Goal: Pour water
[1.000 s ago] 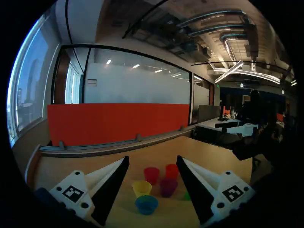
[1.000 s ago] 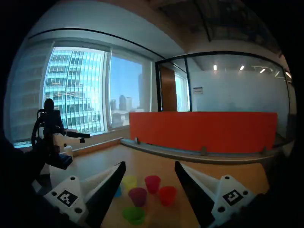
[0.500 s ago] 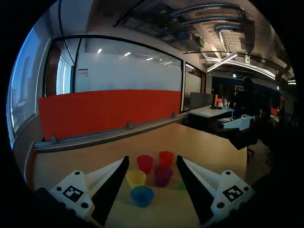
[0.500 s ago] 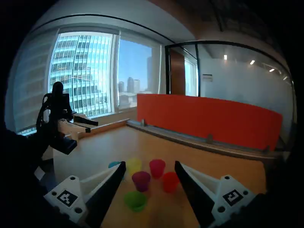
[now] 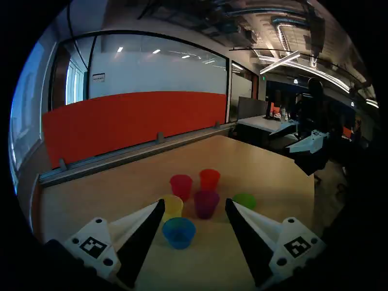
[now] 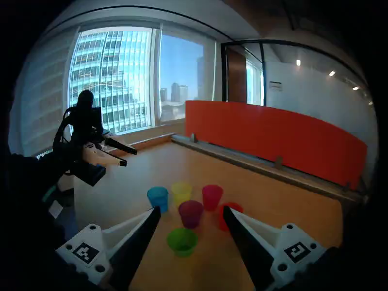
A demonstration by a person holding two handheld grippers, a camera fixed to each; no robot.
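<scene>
Blue is the nearest colour I am seeing in the left gripper view; the blue cup [image 5: 179, 232] is sitting between the fingers of the left gripper [image 5: 194, 202], which is hovering above the tabletop with those fingers spread wide and pinching nothing; the yellow cup [image 5: 170, 206] is standing just behind the blue one, the purple cup [image 5: 206, 202] beside it, the pink cup [image 5: 181, 185] and red cup [image 5: 209, 178] farthest back, and the green cup [image 5: 244, 200] off to the right; all six are standing upright in a tight cluster on the wooden table [image 5: 271, 169]; an orange partition [image 5: 136, 116] is running along the table's far edge; in the right gripper view the right gripper [image 6: 190, 209] is hanging over the same cluster, fingers parted and empty; whether any cup is holding water I cannot tell.
</scene>
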